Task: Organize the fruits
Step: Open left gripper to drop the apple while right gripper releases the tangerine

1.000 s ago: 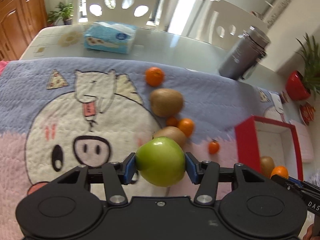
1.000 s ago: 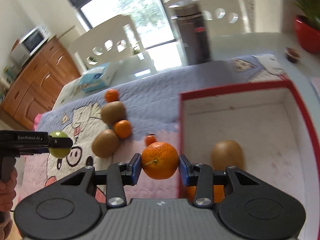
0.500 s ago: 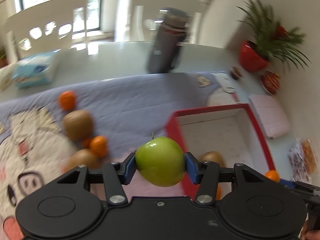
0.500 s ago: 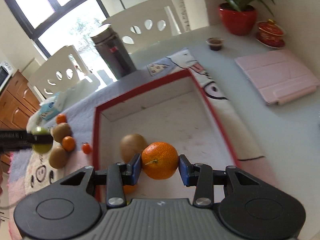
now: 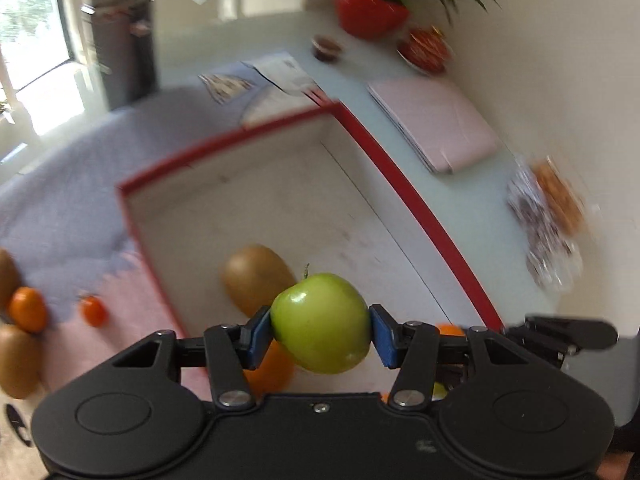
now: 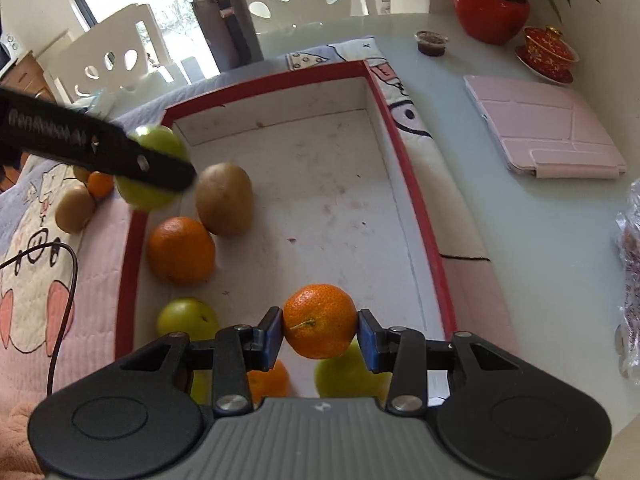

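My left gripper point(image 5: 321, 336) is shut on a green apple point(image 5: 322, 322), held over the near left part of the red-rimmed white box point(image 5: 416, 196). In the right wrist view that same apple point(image 6: 150, 172) hangs at the box's left rim point(image 6: 128, 264). My right gripper point(image 6: 320, 334) is shut on an orange point(image 6: 319, 320), above the box's near end. Inside the box lie a kiwi point(image 6: 225, 204), another orange point(image 6: 181, 250) and a small green fruit point(image 6: 186, 318); more fruit shows under my right gripper. On the mat to the left lie kiwis point(image 5: 16, 360) and small oranges point(image 5: 26, 308).
A pink folded case point(image 6: 548, 136) lies on the glass table right of the box. A red plant pot point(image 6: 490, 14), a red lidded cup point(image 6: 550, 50) and a small dark cup point(image 6: 431, 42) stand at the back right. A grey flask point(image 6: 222, 20) stands behind the box.
Both grippers swung right, from over the pig mat to over the box, each keeping its fruit. The left one rolled as it went.
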The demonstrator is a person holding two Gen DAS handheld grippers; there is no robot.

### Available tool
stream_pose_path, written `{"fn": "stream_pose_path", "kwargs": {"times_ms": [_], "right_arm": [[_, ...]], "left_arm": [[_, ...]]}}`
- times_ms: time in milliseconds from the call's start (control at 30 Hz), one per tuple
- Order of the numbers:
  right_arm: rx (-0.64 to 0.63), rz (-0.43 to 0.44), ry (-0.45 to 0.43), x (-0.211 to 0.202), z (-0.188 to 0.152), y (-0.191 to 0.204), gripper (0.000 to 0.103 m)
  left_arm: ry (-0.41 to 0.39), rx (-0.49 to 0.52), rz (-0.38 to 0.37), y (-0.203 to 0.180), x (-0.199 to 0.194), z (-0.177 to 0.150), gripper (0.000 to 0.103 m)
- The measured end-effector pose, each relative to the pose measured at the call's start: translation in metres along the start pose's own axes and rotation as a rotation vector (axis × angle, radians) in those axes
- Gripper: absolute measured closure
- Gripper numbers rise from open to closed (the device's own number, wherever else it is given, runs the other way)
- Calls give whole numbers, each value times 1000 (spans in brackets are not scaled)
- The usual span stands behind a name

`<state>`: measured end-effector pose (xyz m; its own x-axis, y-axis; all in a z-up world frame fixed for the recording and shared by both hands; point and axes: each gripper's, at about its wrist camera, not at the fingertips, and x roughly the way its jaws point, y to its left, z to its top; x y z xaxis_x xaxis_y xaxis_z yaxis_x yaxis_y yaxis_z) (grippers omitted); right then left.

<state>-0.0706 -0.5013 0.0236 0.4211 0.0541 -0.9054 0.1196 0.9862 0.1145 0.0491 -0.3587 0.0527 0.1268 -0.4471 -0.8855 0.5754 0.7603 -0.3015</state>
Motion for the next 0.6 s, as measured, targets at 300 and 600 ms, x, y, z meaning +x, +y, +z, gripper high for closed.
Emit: {"fn": "stream_pose_path", "kwargs": {"times_ms": [300,600], "right_arm": [[-43,65,-18,2,-7,-7,61],[-106,64,6,4,-7,8,56]], "left_arm": [[107,-24,-5,-7,35,-12,42],[135,-50,-19,-7,39,-13,29]]}}
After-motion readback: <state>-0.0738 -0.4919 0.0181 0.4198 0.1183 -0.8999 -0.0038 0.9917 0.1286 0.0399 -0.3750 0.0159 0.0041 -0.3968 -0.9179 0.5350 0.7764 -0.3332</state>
